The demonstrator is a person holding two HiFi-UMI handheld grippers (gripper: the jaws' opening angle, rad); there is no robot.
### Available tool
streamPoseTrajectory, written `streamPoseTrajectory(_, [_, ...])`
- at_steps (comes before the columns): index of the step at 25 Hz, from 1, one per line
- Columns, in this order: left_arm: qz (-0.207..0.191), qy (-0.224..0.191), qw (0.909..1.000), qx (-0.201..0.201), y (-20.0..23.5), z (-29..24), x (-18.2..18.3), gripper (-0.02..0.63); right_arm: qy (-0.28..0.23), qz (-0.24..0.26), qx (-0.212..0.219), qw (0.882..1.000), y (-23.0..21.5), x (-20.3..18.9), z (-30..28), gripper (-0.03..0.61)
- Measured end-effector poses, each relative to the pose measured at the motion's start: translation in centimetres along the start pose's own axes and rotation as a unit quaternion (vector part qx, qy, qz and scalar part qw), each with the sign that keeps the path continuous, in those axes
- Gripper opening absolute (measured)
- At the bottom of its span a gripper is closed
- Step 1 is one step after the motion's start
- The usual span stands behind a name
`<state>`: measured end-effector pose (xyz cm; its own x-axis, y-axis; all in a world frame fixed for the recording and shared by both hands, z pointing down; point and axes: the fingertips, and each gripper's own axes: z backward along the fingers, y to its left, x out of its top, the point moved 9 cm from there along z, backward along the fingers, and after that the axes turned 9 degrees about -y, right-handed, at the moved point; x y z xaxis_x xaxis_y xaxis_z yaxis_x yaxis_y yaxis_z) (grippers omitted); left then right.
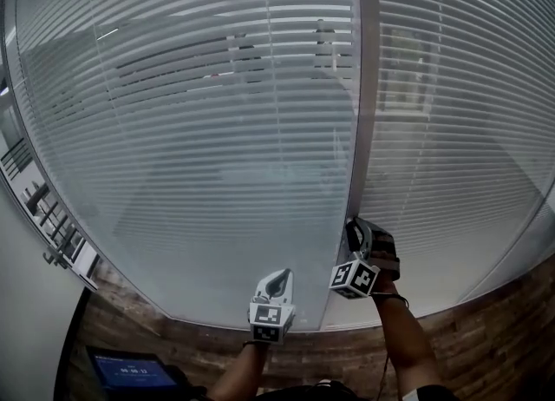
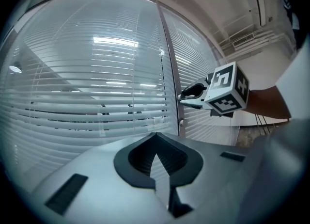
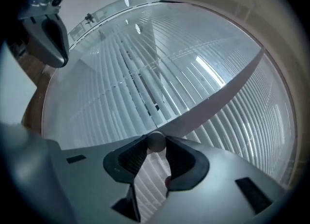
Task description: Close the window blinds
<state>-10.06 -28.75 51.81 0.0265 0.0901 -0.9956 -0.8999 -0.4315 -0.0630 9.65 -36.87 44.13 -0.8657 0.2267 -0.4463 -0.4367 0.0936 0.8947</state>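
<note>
White slatted blinds point(image 1: 199, 130) hang behind a large glass pane, their slats tilted partly open so the room beyond shows through. A grey upright frame post point(image 1: 362, 130) separates this pane from a second blind point(image 1: 460, 130). My right gripper point(image 1: 354, 233) is rolled onto its side at the post, shut on a small round knob point(image 3: 156, 141) pinched between its pads. My left gripper point(image 1: 276, 285) hovers lower left of it, pointing at the glass, its jaws meeting at the tips with nothing in them. In the left gripper view the right gripper point(image 2: 186, 94) touches the post point(image 2: 170, 72).
A small round fitting point(image 2: 181, 121) sits on the post just below the right gripper. Wood-patterned cladding point(image 1: 486, 321) runs under the glass. A lit screen point(image 1: 130, 371) stands at the lower left, beside a white wall point(image 1: 26, 304).
</note>
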Motion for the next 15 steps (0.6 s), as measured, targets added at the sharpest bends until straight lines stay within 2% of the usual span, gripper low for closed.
streamPoseTrajectory(2, [0.002,0.003,1.0000,0.001,0.1,0.1,-0.3,0.000,-0.003,0.022,-0.003,1.000,0.3,0.0,0.0,0.127])
streamPoseTrajectory(4, [0.009,0.004,0.9999,0.003,0.1,0.2,-0.4,0.000,-0.012,0.018,-0.010,1.000,0.5,-0.1,0.1,0.127])
streamPoseTrajectory(6, [0.011,0.006,0.9999,0.002,0.1,0.1,-0.6,0.000,-0.023,-0.042,-0.013,0.999,0.4,-0.5,0.5,0.129])
streamPoseTrajectory(8, [0.015,0.004,0.9999,0.003,0.1,0.0,-0.4,0.000,-0.033,-0.156,-0.008,0.987,0.2,-0.9,0.9,0.133])
streamPoseTrajectory(9, [0.016,0.004,0.9999,0.003,0.0,-0.1,-0.3,0.000,-0.042,-0.227,-0.007,0.973,0.1,-1.1,1.0,0.137])
streamPoseTrajectory(10, [0.014,0.004,0.9999,0.002,0.0,-0.1,-0.4,0.000,-0.054,-0.305,-0.008,0.951,0.0,-1.4,1.2,0.141])
streamPoseTrajectory(12, [0.011,0.006,0.9999,-0.002,-0.2,-0.2,-0.5,0.000,-0.078,-0.446,-0.018,0.891,-0.1,-1.9,1.4,0.144])
streamPoseTrajectory(13, [0.012,0.006,0.9999,-0.003,-0.3,-0.3,-0.4,0.000,-0.084,-0.494,-0.023,0.865,-0.1,-2.1,1.4,0.149])
streamPoseTrajectory(15, [0.013,0.009,0.9999,-0.006,-0.7,-0.5,-0.7,0.000,-0.081,-0.555,-0.032,0.827,-0.3,-2.2,1.1,0.150])
